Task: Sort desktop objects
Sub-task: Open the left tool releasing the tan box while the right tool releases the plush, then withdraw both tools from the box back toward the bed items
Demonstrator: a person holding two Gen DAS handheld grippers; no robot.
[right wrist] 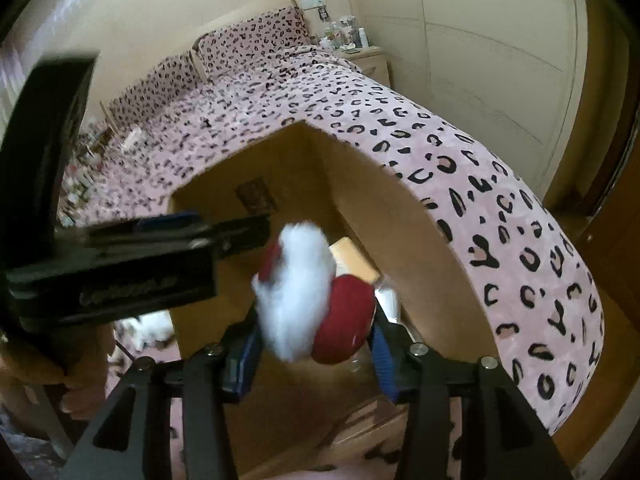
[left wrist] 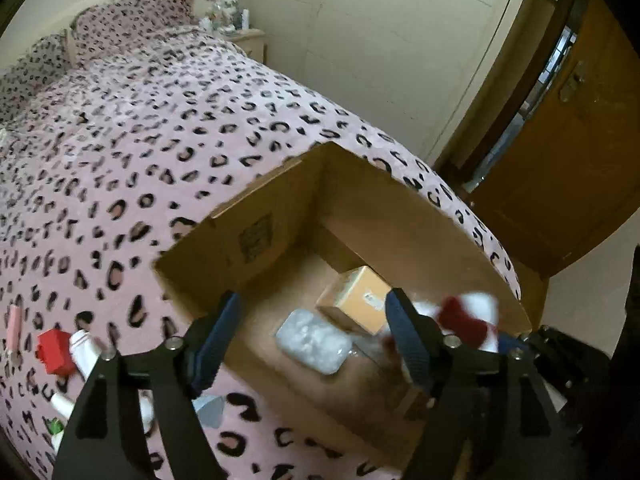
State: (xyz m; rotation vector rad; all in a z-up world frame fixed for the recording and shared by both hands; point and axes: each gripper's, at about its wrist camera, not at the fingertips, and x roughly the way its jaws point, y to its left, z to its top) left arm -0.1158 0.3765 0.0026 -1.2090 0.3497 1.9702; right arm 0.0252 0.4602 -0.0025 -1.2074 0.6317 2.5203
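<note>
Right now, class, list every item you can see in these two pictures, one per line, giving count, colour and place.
Cardboard box: one, brown, open, on the bed.
Small carton: one, tan, inside the box.
Clear packet: one, whitish, on the box floor.
Plush item: one, red and white, blurred, between the right gripper's fingers over the box.
Red block: one, on the bedspread left of the box.
White tubes: at least two, beside the block.
Bedspread: one, pink, leopard print.
Left gripper: black, blue pads, open.
Right gripper: black, blue pads.

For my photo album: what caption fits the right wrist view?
Right gripper with a red-and-white plush toy over the cardboard box.
</note>
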